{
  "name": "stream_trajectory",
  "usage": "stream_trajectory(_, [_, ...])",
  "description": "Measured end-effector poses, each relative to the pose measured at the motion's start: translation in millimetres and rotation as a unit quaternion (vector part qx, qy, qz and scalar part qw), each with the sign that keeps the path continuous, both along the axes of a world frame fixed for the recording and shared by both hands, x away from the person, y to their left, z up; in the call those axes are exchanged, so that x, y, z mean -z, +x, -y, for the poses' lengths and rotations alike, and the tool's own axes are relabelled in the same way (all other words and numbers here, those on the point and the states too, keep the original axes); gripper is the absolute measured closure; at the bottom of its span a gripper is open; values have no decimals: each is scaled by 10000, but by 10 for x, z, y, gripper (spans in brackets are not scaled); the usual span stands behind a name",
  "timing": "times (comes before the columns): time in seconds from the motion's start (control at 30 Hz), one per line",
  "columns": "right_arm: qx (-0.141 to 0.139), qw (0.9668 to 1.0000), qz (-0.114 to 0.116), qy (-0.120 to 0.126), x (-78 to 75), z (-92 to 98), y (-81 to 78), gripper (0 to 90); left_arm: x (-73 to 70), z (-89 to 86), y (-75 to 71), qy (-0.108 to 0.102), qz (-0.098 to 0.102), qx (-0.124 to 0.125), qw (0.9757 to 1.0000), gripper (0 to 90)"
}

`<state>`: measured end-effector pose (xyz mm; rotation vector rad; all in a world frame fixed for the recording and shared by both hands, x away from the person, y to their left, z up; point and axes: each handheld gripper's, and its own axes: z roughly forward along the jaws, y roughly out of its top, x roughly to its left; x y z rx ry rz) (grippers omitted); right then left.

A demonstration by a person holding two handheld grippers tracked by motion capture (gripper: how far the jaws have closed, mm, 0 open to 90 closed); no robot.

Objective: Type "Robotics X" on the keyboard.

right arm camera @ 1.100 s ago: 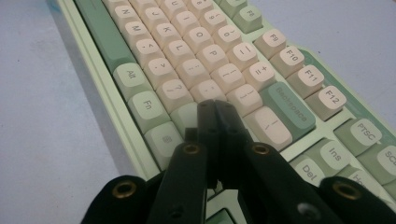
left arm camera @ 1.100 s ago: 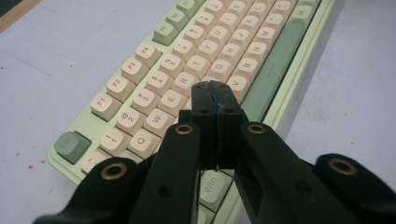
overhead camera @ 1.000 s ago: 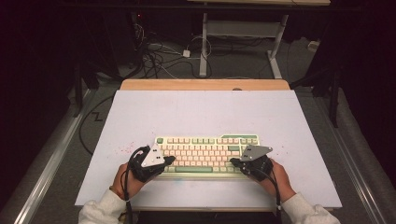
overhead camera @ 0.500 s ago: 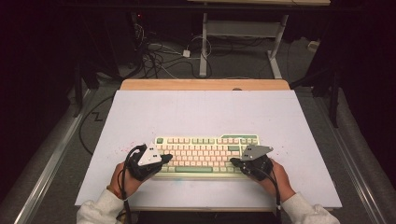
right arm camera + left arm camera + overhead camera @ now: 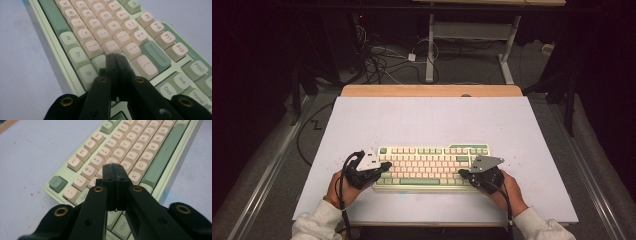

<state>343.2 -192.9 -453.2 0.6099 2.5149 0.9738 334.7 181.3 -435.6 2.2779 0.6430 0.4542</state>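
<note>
A pale green keyboard (image 5: 432,167) with cream keys lies on the near middle of the table. My left gripper (image 5: 385,167) rests at the keyboard's left end, held by a hand in a white sleeve. In the left gripper view its jaws are shut with nothing between them, and the left gripper (image 5: 115,170) has its tips over the letter keys of the keyboard (image 5: 140,145). My right gripper (image 5: 462,173) sits at the keyboard's right end. In the right gripper view the right gripper (image 5: 115,57) is shut and empty, its tips just above the keys near Backspace (image 5: 155,53).
A white mat (image 5: 427,120) covers the table, and a wooden strip (image 5: 432,90) shows along the far edge. Beyond it, cables (image 5: 382,60) lie on the floor beside a metal desk frame (image 5: 472,35). Metal rails run along both sides of the table.
My left gripper has shifted slightly to the left at the keyboard's end. The right gripper and the keyboard have kept still.
</note>
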Motion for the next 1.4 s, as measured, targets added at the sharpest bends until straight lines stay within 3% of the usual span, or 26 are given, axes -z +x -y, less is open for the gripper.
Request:
stream_trajectory(0.6, [14, 10000, 47, -24, 2, -9, -12, 900, 111, 248, 130, 139, -151, 188, 9996, 873])
stream_trajectory(1.4, [4, 10000, 52, -38, 0, -12, -11, 900, 172, 288, 184, 178, -216, 176, 9995, 873])
